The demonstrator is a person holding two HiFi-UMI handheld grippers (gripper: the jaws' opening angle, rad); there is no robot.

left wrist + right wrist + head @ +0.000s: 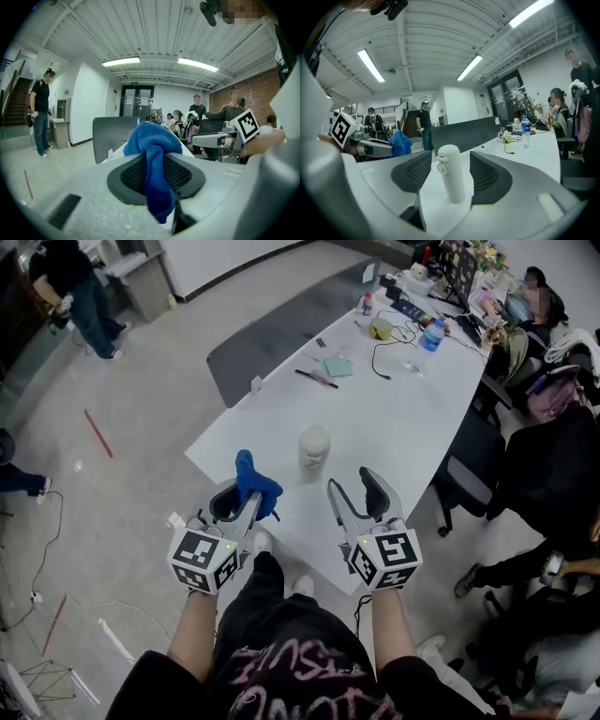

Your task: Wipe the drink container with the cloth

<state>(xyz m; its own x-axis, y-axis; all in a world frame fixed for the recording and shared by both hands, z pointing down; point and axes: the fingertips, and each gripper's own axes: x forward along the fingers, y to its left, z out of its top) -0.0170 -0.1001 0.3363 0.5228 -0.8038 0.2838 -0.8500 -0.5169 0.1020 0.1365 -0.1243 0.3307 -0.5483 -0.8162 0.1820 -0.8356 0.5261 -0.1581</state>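
A white drink container [314, 446] with a rounded lid stands upright on the white table [394, 418], near its front end. My right gripper [352, 482] is open just short of it. In the right gripper view the container [451, 173] stands ahead between the two pads [412, 172], apart from both. My left gripper [239, 498] is shut on a blue cloth [255, 482], to the left of the container and off the table's corner. The cloth [154, 164] bunches above the pads and hangs down between them.
Papers, a pen, cables and a water bottle [430, 335] lie on the table's far half. A grey partition [281, 334] runs along its left side. Dark chairs [469, 456] and seated people line the right side. One person [80, 292] stands far left.
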